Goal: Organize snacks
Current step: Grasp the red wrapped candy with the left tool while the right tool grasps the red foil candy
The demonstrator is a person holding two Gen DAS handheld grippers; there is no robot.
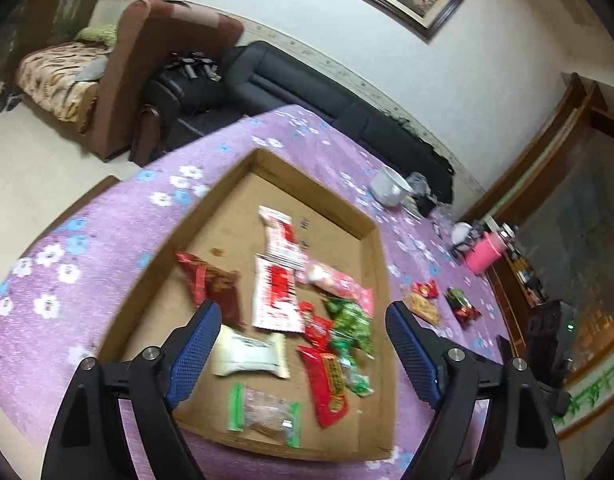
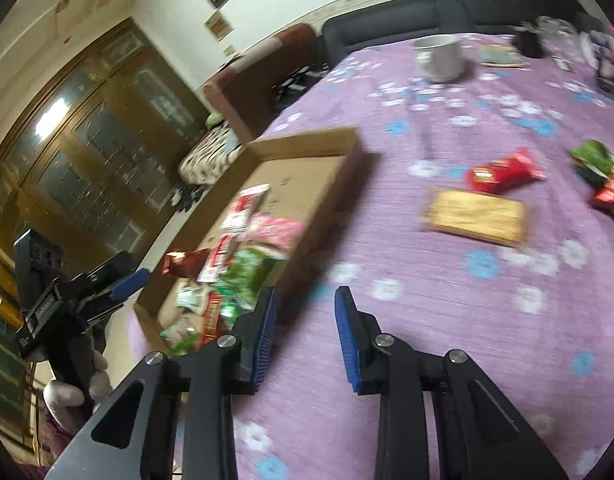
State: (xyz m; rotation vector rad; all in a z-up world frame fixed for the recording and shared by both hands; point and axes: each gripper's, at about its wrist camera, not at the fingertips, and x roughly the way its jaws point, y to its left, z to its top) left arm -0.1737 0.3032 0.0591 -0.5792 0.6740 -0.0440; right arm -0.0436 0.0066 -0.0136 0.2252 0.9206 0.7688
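Note:
A shallow cardboard box lies on the purple flowered tablecloth and holds several snack packets: red-and-white ones, a white one, green ones and red ones. My left gripper is open and empty, hovering above the box. The box also shows in the right wrist view. My right gripper is open and empty over the cloth, right of the box. A tan packet, a red packet and a green-red packet lie loose on the cloth beyond it.
A metal pot stands at the far side of the table, with a pink container and small clutter nearby. A dark sofa sits behind the table. The left gripper and hand show in the right wrist view.

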